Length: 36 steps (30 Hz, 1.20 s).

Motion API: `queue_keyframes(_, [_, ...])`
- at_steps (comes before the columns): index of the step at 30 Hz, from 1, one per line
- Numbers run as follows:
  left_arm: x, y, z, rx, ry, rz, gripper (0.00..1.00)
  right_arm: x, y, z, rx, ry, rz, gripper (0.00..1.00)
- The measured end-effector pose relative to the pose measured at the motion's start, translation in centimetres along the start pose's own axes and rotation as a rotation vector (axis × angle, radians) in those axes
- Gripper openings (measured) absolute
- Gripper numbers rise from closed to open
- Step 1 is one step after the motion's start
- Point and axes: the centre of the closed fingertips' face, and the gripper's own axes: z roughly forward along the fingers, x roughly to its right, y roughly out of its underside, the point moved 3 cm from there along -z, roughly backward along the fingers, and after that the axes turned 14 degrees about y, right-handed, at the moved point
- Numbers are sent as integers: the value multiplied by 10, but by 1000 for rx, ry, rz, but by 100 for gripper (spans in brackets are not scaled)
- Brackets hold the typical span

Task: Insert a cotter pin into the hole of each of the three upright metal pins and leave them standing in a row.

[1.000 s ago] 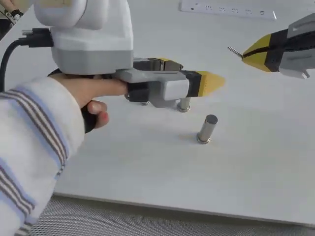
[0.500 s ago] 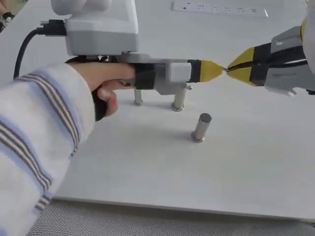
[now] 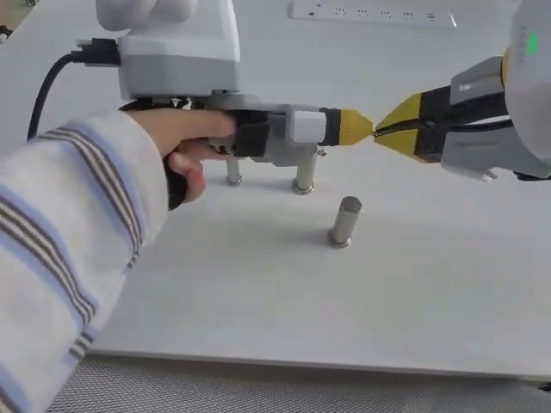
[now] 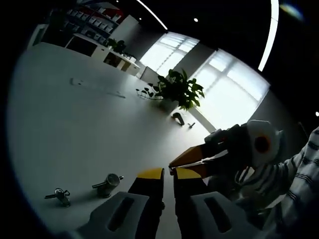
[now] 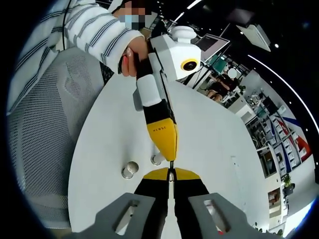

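Observation:
Over the white table my left gripper and right gripper meet tip to tip. The right gripper is shut on a thin cotter pin, whose free end reaches the left gripper's tips. The left gripper shows a narrow gap between its jaws. A bare upright metal pin stands below the tips. Two more metal pins stand behind, partly hidden by the left gripper. In the left gripper view each seems to carry a wire piece at its top.
A white power strip lies at the table's far edge. A mesh chair seat sits below the near edge. A black cable trails from the left gripper. A potted plant stands far across the table.
The right gripper has come down and left with the cotter pin until its tips meet the left gripper's. The left gripper has risen slightly. The metal pins stay put.

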Motion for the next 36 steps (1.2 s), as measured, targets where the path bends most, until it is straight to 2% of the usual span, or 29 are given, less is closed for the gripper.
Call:
queue_keyframes(6, [0,1,2,-5,12,-11,0,-2,-2,0,2,-6,-7,0])
queue_keyframes(10, [-1,2,2,-24,17,6,0,-3,-3,0,4,-13,-8,0])
queue_keyframes(16, [-1,6,2,-39,16,-11,0,-7,-3,-1,1,-19,-11,0])
queue_keyframes(24, [-4,7,2,-31,3,-53,0,-8,-2,0,-2,-18,-1,0])
queue_keyframes(26, [-3,7,2,-37,5,-23,0,-8,-4,0,-3,-18,1,0])
queue_keyframes(32, [-3,7,1,-35,-3,-20,0,-8,-4,0,1,-9,-2,0])
queue_keyframes(36, [-3,8,-1,-43,-9,-5,0,-10,0,0,-21,-19,17,0])
